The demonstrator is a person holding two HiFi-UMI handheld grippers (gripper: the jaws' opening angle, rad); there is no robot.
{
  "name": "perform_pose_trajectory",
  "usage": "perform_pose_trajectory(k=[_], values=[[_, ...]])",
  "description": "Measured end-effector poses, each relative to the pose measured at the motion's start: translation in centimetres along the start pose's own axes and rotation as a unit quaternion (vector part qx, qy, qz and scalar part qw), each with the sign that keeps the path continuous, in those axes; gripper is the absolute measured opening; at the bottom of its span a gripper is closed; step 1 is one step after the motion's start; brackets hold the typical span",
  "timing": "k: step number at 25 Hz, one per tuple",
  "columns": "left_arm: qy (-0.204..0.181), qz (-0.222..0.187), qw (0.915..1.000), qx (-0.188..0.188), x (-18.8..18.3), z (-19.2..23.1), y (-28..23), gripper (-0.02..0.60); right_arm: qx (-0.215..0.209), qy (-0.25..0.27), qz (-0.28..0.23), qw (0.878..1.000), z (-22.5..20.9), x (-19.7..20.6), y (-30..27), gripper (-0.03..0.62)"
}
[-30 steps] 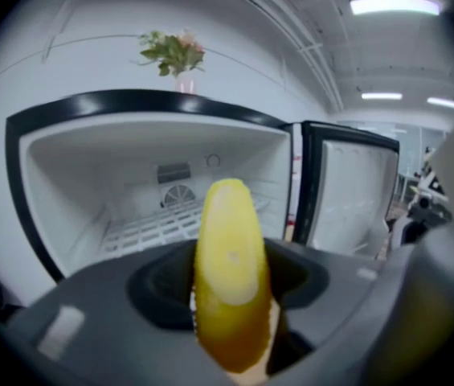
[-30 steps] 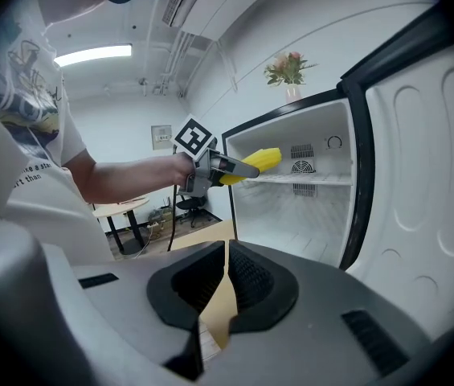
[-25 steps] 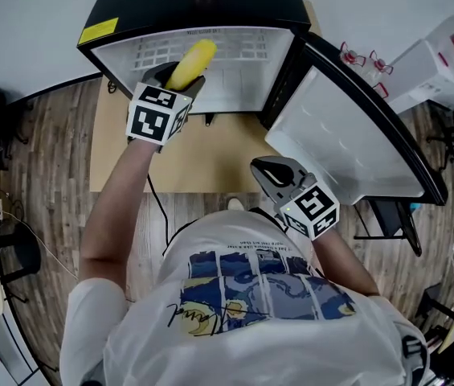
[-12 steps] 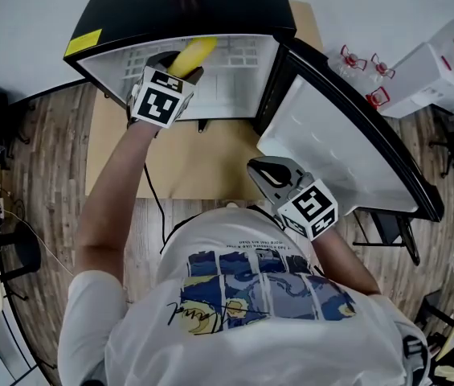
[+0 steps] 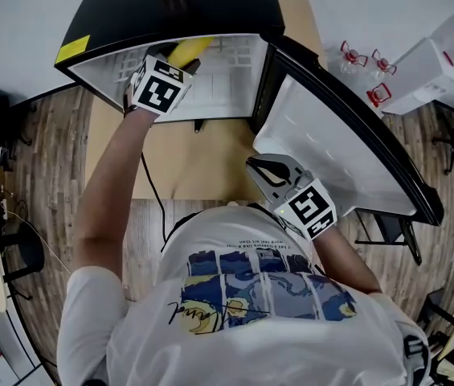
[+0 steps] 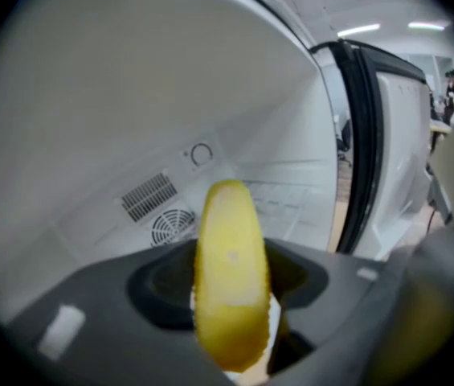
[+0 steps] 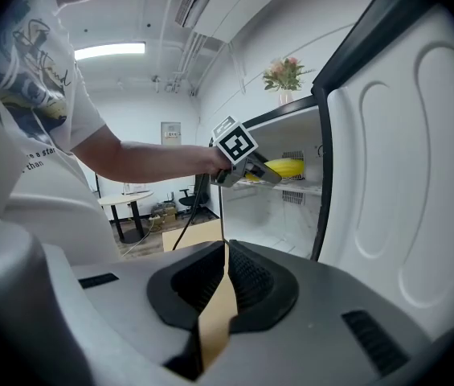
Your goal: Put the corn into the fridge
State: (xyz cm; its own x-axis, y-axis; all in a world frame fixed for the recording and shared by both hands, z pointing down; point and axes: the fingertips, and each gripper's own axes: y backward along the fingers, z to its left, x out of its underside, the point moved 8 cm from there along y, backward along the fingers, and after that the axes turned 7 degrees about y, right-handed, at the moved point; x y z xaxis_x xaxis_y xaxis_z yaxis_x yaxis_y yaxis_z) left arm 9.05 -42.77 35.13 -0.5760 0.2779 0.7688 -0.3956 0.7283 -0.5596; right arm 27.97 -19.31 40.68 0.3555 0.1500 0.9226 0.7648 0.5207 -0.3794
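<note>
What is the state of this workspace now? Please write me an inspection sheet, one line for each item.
Surface: brown board lying on the wooden floor; the fridge is at its far end.
Job's things: corn held inside the open fridge, not yet set down; door swung out to the right.
Clutter: flowers in a vase on top of the fridge.
Grippers: left claw shut on the corn; right claw shut, empty, facing the fridge.
Cables: black cable runs over the board.
Surroundings: white plastic boxes at the right; round table farther off.
</note>
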Motion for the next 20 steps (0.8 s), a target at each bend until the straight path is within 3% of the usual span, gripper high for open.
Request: perform_pose_trajectory(k=[9, 20], values=[[-0.016, 0.01, 0.9998, -0.006, -0.5, 0.1, -1.9, 0.247, 0.003, -0.001, 0.001, 1.0, -0.4, 0.6, 0.8, 0.021], [0.002, 0.002, 0.9999, 0.01, -0.1, 0.5, -2.1, 0.252, 0.007, -0.008, 0.004, 1.0, -0.8, 1.1, 0.9, 0.021]])
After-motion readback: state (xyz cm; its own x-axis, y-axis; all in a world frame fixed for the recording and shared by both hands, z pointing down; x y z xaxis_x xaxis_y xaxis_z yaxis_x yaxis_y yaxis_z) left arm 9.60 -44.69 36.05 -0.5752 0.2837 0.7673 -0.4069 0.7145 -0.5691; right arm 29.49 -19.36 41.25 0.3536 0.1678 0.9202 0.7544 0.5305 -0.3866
